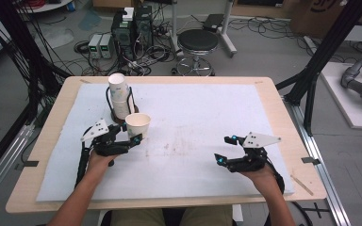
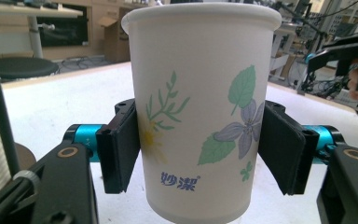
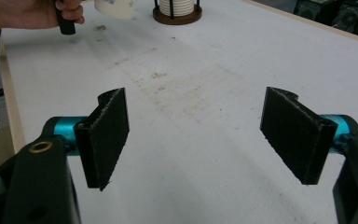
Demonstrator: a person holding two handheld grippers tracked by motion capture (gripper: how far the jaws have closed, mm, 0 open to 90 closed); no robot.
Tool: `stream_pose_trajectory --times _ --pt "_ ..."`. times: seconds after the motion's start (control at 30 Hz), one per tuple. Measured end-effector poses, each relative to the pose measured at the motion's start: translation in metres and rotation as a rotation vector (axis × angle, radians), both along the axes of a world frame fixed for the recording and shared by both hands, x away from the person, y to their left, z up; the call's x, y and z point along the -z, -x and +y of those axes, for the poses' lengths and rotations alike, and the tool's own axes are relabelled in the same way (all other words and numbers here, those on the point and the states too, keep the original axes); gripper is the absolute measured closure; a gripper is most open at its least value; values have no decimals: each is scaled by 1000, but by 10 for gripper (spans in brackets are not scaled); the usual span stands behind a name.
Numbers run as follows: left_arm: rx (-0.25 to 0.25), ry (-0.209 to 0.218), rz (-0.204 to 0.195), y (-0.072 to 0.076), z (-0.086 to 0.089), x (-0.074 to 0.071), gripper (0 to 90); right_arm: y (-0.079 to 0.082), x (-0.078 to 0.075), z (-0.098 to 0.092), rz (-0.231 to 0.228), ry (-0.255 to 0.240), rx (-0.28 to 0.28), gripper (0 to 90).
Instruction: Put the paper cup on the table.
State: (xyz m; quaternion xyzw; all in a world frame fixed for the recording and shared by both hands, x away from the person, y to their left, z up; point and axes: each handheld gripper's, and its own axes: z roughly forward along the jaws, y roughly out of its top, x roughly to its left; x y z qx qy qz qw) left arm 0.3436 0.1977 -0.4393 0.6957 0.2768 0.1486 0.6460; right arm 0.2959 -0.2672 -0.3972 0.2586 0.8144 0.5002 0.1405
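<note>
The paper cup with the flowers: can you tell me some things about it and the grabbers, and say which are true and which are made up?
1. The left gripper squeezes the paper cup between its two pads. True.
2. The paper cup lies tipped over on its side. False: it stands upright in the grip, open end up.
3. The right gripper holds nothing, and its jaws stand wide apart. True.
4. The stack of cups sits in a holder in front of the right gripper. False: it stands on the left side of the white mat, just behind the left gripper.
5. The paper cup is printed with leaves and flowers. True.
</note>
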Motion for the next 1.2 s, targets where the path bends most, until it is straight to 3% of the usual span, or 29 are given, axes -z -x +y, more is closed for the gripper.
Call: stream_pose_trajectory --times 0.1,0.33,0.43,0.53,0.7,0.9,1.13,1.2 --pt "-4 -39 12 -4 -6 5 340 0 -1 0 -2 -1 -1 243" --pt "-35 -198 51 -6 -18 13 345 -1 0 -1 -1 -3 -1 243" --pt "-47 -229 53 -5 -20 12 346 0 0 -2 1 -7 2 243" --pt "-59 -300 68 -3 -22 12 346 -1 -1 -2 -6 -7 2 243" --pt "-72 -344 107 2 -20 10 346 1 -2 -3 -4 -10 3 243" --pt "-72 -453 127 13 -15 6 338 3 -2 -5 -3 -10 8 242" --pt "-69 -440 143 13 -12 7 317 3 -3 -5 -9 -8 8 243" --pt "-69 -404 156 14 -11 8 277 3 -2 -6 -6 -7 9 242"
